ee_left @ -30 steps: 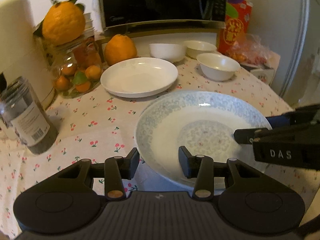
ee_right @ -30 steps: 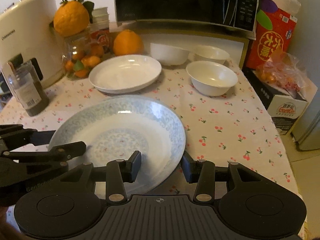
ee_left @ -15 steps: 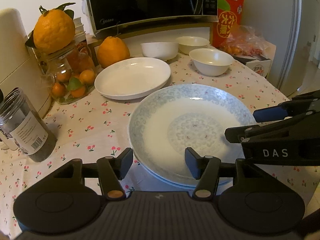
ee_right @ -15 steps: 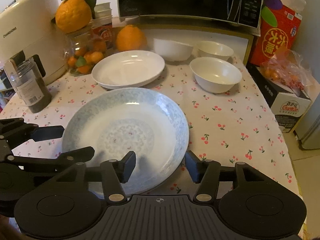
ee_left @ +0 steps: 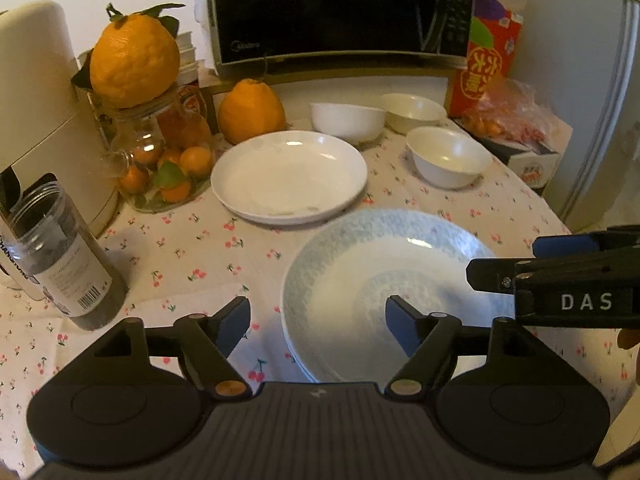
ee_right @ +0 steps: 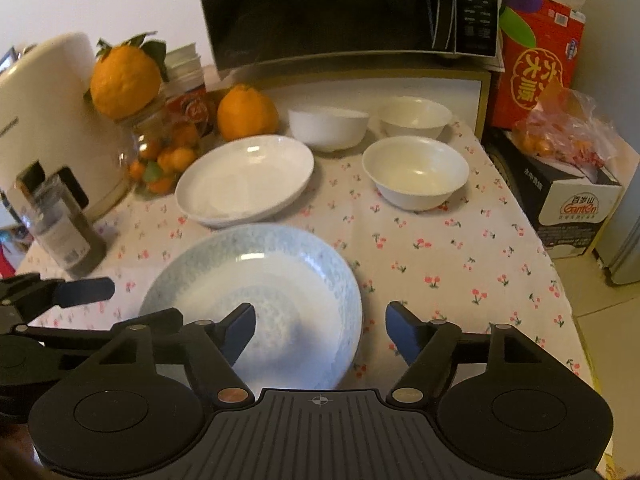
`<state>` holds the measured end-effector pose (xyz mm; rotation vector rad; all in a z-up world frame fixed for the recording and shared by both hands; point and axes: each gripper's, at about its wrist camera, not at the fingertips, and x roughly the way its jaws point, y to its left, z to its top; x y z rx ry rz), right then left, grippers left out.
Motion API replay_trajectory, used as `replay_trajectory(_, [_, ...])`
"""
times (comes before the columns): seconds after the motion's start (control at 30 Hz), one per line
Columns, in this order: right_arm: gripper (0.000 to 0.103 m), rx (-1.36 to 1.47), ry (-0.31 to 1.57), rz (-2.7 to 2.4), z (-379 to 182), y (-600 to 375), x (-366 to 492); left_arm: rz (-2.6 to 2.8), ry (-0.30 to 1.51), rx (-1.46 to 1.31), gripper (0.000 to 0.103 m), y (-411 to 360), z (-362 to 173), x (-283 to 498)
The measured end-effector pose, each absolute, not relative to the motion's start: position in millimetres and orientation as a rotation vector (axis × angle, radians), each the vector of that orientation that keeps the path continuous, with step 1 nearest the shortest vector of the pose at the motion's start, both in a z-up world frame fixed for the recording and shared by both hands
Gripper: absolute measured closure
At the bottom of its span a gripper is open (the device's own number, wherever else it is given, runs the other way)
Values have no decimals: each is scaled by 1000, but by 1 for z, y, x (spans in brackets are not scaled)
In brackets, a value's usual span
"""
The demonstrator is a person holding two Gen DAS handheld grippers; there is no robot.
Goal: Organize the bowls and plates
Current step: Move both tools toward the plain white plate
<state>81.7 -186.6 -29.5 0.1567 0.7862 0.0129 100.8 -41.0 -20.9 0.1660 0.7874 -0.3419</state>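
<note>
A blue-patterned plate lies on the cherry-print tablecloth, seemingly on top of another plate. A white plate lies behind it. Three white bowls stand at the back: one near right, two by the microwave shelf. My left gripper is open and empty over the blue plate's left rim. My right gripper is open and empty over its right rim; it also shows in the left wrist view.
A microwave stands at the back. Large oranges, a glass jar of small oranges, a dark jar and a cream appliance crowd the left. A red box and bagged fruit sit right, near the table edge.
Both grippers have opened wider and pulled up and back from the blue plate, which stays on the table. The views have lifted slightly.
</note>
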Motion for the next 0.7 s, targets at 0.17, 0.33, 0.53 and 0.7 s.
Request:
replay_trajectory(0.17, [21,206,767,29,-19,-190,94,-331,794,145,20,-39,-15,112])
replay_trajectory(0.33, [20,239,769,47,-14,-189,109,-334,804,147,16,-41,-11,121])
replay_trajectory(0.53, [19,289,769,44,-13,-194,128,-323,813,115,12,-39,-9,138])
replay_trajectory(0.7, [15,331,784,29,-18,-201,147,-285,826,86,10,-36,-11,156])
